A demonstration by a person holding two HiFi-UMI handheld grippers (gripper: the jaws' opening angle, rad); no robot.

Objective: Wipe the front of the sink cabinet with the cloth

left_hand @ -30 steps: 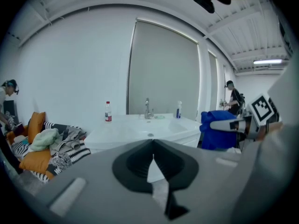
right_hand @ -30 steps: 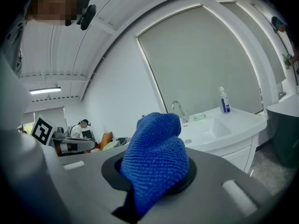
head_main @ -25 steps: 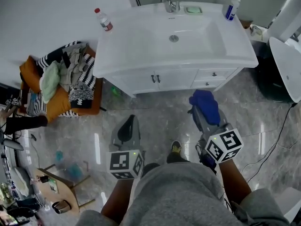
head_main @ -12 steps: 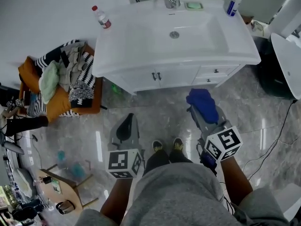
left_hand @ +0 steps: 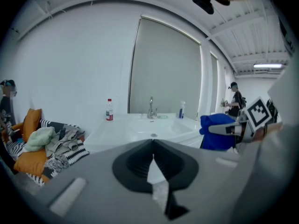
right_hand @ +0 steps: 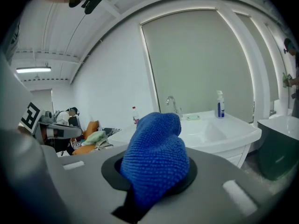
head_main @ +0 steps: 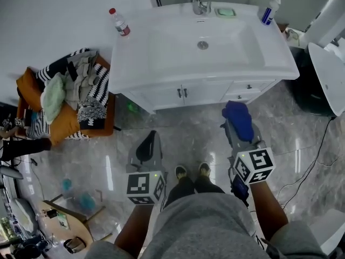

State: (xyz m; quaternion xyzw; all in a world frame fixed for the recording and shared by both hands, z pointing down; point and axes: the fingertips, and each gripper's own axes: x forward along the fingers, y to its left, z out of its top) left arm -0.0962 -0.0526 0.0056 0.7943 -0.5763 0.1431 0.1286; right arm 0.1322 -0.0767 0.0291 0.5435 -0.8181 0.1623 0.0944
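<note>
Right gripper clenched on blue cloth, left gripper closed empty, sink cabinet ahead

Blue cloth, white sink cabinet, grey marbled floor, orange cushion, black-and-white striped blanket

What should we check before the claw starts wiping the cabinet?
1. Cloth held: ok. The right claw is shut on the blue cloth.
2. Left claw out of the way: ok. It is shut, empty and off to the side.
3. Cloth touching the cabinet front: not ok. It hangs apart from it.
4. Way to the cabinet free: ok. Only bare floor lies between.
5. Cloth damp or clean enough: cannot tell.
</note>
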